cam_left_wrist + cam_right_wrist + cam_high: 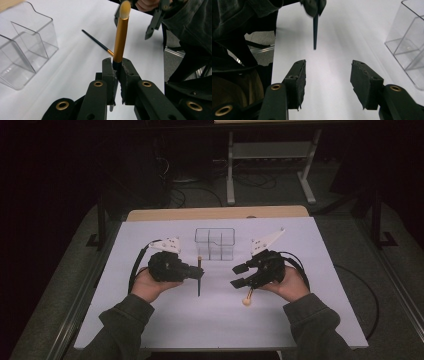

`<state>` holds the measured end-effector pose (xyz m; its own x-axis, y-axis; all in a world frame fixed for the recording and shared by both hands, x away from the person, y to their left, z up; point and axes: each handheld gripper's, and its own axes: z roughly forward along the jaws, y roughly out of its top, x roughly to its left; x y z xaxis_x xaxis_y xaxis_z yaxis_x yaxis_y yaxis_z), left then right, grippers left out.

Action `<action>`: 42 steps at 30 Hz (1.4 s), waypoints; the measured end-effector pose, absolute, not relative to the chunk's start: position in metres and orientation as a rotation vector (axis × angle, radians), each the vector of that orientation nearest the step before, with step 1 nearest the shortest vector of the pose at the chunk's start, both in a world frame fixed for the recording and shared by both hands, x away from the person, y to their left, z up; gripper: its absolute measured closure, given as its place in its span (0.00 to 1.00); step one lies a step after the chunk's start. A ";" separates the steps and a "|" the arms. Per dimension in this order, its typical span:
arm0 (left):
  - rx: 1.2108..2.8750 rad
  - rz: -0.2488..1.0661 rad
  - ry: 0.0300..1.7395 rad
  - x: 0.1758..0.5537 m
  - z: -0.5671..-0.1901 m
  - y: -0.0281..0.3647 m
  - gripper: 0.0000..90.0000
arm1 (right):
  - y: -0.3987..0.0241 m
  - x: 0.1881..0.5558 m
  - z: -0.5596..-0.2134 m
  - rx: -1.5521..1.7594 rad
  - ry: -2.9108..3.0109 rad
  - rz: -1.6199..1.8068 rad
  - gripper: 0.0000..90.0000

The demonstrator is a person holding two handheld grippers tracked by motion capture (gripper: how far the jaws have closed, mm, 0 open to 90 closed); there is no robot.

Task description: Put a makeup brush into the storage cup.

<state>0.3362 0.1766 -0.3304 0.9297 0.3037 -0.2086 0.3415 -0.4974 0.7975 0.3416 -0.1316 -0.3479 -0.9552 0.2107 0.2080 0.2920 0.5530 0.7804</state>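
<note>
On white table (165, 320) — left tool (200, 271) clenching brush (199, 279), right tool (239, 275) released — dark room.

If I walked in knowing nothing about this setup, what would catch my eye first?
Probably the gold-handled makeup brush clamped upright in the left gripper near the middle of the white table. Next, the right gripper opposite it, jaws spread with nothing between them, and a second brush lying on the table just below it. Behind both stands a clear plastic organizer with compartments.
</note>
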 end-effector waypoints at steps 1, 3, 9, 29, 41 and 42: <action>2.125 -0.052 0.454 0.338 -0.329 0.177 0.92 | -0.134 0.340 -0.349 -0.445 -2.684 -1.376 0.50; 2.123 -0.049 0.458 0.340 -0.327 0.177 0.92 | -0.139 0.338 -0.352 -0.466 -2.681 -1.384 0.49; 2.120 -0.039 0.459 0.346 -0.324 0.178 0.92 | -0.153 0.333 -0.360 -0.529 -2.673 -1.403 0.48; 2.083 -0.045 0.503 0.358 -0.319 0.183 0.92 | -0.176 0.321 -0.379 -0.667 -2.686 -1.398 0.42; 2.075 -0.026 0.509 0.366 -0.308 0.180 0.92 | -0.195 0.313 -0.389 -0.744 -2.686 -1.409 0.40; 2.072 -0.028 0.514 0.366 -0.307 0.179 0.93 | -0.196 0.313 -0.389 -0.754 -2.682 -1.412 0.40</action>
<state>0.3660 0.1789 -0.3068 0.9108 0.3476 -0.2227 0.3695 -0.4460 0.8152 0.3129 -0.1962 -0.3892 -0.8832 0.4063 0.2344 0.4231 0.4746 0.7718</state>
